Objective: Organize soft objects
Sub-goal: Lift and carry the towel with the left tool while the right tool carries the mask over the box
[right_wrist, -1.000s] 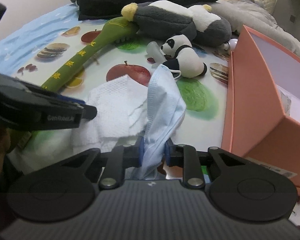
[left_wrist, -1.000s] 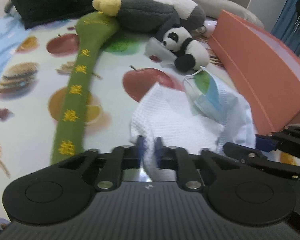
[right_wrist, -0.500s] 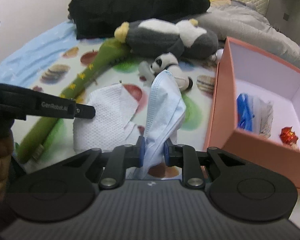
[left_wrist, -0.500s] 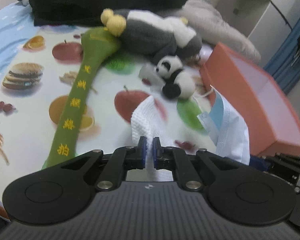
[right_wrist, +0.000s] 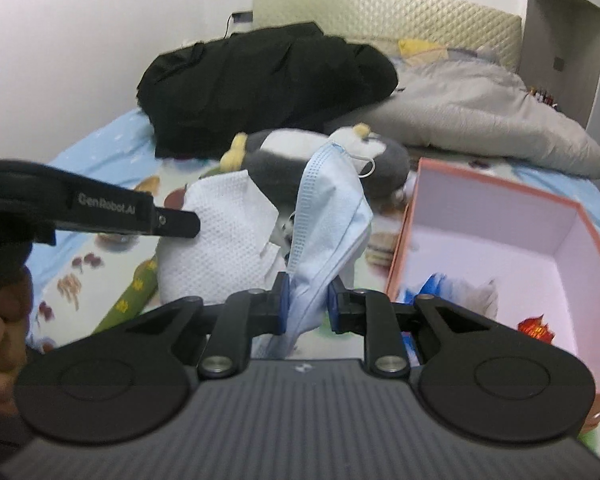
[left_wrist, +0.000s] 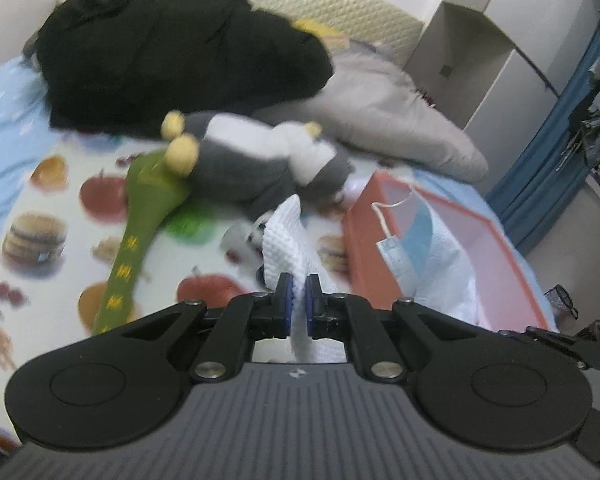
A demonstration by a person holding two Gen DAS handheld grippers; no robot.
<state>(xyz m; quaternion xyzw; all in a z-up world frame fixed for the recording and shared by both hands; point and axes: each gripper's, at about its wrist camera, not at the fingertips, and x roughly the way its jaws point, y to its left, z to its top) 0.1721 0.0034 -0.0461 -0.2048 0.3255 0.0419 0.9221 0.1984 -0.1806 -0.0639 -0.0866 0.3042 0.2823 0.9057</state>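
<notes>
My left gripper point(left_wrist: 296, 292) is shut on a white waffle-textured cloth point(left_wrist: 290, 240), which hangs lifted above the fruit-print bed sheet. In the right wrist view the same cloth point(right_wrist: 220, 240) dangles from the left gripper's fingers point(right_wrist: 176, 224) at the left. My right gripper point(right_wrist: 306, 300) is shut on a light blue face mask point(right_wrist: 328, 216), held up in the air; the mask point(left_wrist: 424, 248) also shows at the right of the left wrist view. An orange box with a pale pink inside point(right_wrist: 500, 240) stands open to the right, with small items at its bottom.
On the bed lie a grey-and-white plush penguin point(left_wrist: 260, 164), a long green plush stick with yellow characters point(left_wrist: 140, 220), a small panda toy partly hidden behind the cloth point(right_wrist: 286, 228), a black garment heap point(left_wrist: 160, 60) and a grey quilt point(right_wrist: 480, 120). A hand point(right_wrist: 0, 320) grips the left tool.
Both grippers have risen well above the bed, carrying the white cloth and the blue mask up with them. The inside of the orange box has come into view.
</notes>
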